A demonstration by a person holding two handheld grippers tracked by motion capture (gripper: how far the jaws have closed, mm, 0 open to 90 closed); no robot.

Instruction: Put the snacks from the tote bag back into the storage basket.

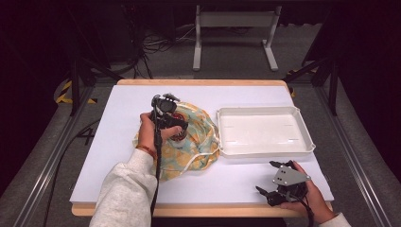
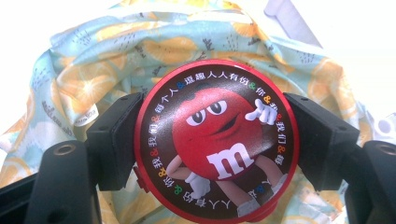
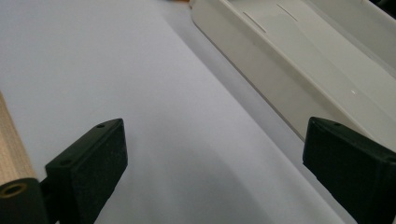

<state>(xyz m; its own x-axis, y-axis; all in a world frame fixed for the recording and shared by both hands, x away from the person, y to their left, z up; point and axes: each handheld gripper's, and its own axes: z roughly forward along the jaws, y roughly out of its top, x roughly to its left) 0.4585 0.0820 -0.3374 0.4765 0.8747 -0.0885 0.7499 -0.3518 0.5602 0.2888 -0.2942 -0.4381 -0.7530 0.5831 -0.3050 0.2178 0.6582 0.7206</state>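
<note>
A round red tin [image 2: 215, 140] with a red cartoon candy figure on its lid sits between the jaws of my left gripper [image 2: 212, 140], which is shut on its sides. Under it lies a light-blue cloth bag [image 2: 107, 70] printed with orange slices. In the high view the left gripper [image 1: 172, 124] holds the tin [image 1: 179, 131] over the cloth bag [image 1: 198, 142] at the table's middle. My right gripper [image 1: 274, 178] rests near the front right edge, jaws wide open with nothing between them, and its view looks along the white table [image 3: 140, 70] beside the tray [image 3: 289, 60].
A shallow white tray [image 1: 263, 131] stands right of the bag, with nothing in it. The white table top [image 1: 127, 109] has a wooden rim. Dark floor, cables and a grey frame [image 1: 234, 28] lie beyond the far edge.
</note>
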